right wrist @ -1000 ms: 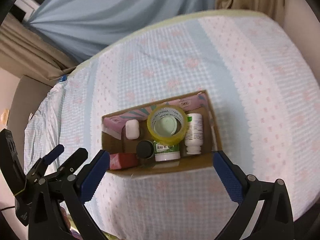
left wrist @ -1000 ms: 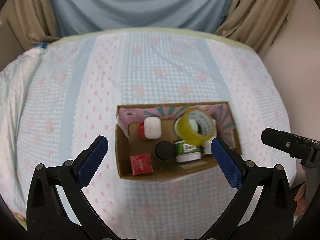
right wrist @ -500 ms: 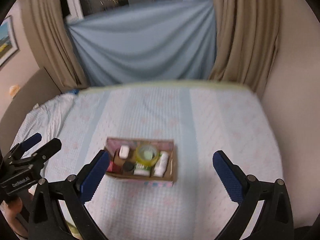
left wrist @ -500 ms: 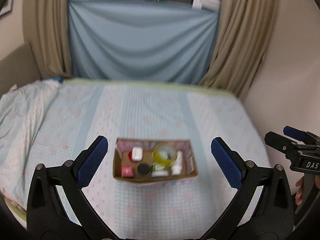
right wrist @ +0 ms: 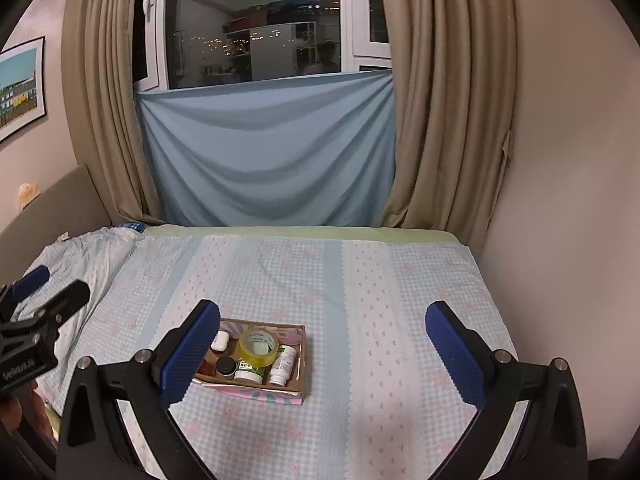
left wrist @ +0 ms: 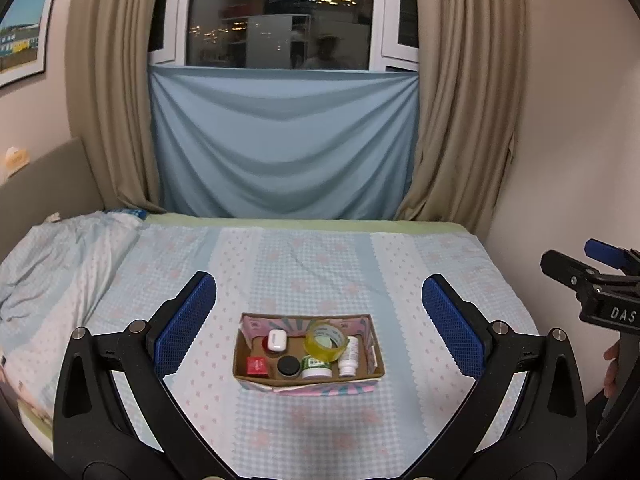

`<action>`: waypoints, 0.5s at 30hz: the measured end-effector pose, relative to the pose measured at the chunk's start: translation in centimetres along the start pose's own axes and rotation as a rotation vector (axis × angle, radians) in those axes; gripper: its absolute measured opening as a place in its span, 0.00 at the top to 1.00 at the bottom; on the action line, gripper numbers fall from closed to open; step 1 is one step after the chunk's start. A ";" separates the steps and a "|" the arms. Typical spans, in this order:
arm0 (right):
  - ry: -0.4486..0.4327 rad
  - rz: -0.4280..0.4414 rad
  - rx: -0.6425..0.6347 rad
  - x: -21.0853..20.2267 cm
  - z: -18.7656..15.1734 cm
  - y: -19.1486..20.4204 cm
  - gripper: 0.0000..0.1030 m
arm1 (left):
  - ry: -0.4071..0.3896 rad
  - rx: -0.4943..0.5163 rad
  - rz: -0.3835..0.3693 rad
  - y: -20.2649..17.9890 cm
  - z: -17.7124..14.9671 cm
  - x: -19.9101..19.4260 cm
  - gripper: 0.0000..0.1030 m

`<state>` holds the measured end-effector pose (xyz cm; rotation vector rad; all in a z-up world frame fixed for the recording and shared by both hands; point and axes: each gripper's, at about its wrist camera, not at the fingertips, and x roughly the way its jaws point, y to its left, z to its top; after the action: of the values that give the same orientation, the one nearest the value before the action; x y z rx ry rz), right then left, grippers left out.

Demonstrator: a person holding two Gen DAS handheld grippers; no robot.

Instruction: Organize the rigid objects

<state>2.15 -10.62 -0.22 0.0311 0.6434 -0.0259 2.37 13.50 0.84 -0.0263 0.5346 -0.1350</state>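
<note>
The left gripper is spread wide and holds nothing; the right gripper is likewise spread and empty. Between the left fingers, at lower centre of the frame, a cardboard box sits on the bed. Inside it lie a yellow tape roll leaning on a green-labelled jar, a white bottle at the right, a black cap, a red block and a white earbud case
</note>
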 end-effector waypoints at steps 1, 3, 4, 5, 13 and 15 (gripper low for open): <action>-0.002 0.001 0.005 -0.1 -0.1 -0.2 0.00 | -0.001 0.003 0.000 -0.1 -0.1 -0.1 0.01; -0.005 0.000 0.011 -0.2 -0.1 -0.6 0.00 | -0.002 0.008 0.004 -0.5 -0.1 -0.2 0.01; -0.005 -0.001 0.012 -0.1 -0.1 -0.6 0.00 | -0.004 0.009 0.008 -0.6 -0.1 -0.2 0.01; -0.005 0.000 0.013 -0.2 0.0 -0.7 0.00 | -0.007 0.011 0.010 -0.8 -0.1 -0.1 0.00; -0.006 0.003 0.025 0.0 -0.1 -1.5 0.00 | -0.005 0.012 0.022 -1.2 0.0 0.0 0.01; -0.005 0.003 0.023 0.0 -0.1 -1.5 0.00 | -0.005 0.010 0.021 -1.4 -0.1 -0.1 0.01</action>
<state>2.03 -12.11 -0.35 0.0542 0.6381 -0.0311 2.08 12.15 0.92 -0.0109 0.5286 -0.1174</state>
